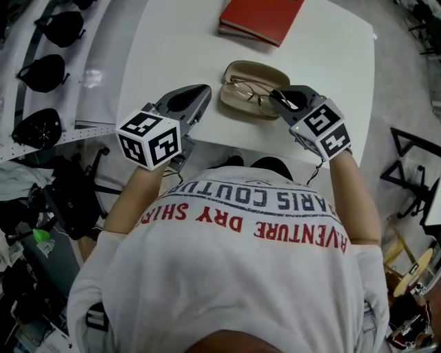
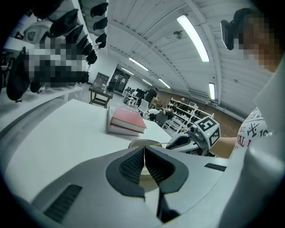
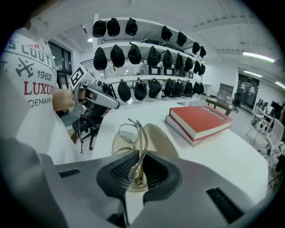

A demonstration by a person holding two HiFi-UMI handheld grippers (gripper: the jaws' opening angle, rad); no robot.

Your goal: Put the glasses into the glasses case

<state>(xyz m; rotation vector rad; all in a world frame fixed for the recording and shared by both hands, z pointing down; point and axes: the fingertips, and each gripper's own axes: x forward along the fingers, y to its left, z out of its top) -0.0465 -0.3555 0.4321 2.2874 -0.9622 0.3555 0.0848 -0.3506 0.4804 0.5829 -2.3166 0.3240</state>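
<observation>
White worktop [image 1: 172,48] fills the middle of the head view, with shelves of dark caps off to one side and a red book [image 1: 258,17] at the far edge.

The right claw [image 1: 284,98] is clenched on the glasses [image 1: 249,93]. In the right gripper view its pads [image 3: 120,169] pinch the gold frame at one end, near the hinge, and the glasses [image 3: 133,131] stand on edge and run straight away from the jaws. Directly beyond and beneath them lies the open beige glasses case [image 3: 162,140], its hollow facing up. The frame's long axis looks roughly in line with the length of the case [image 1: 238,72], so what seems left is mostly a downward settle, not a turn. Whether the far lens already touches the lining cannot be told.

The left claw [image 1: 196,98] is shut on nothing, just beside the case's other end, its pads [image 2: 133,167] together. It is near enough to steady the case, but the right is the hand carrying the job.
</observation>
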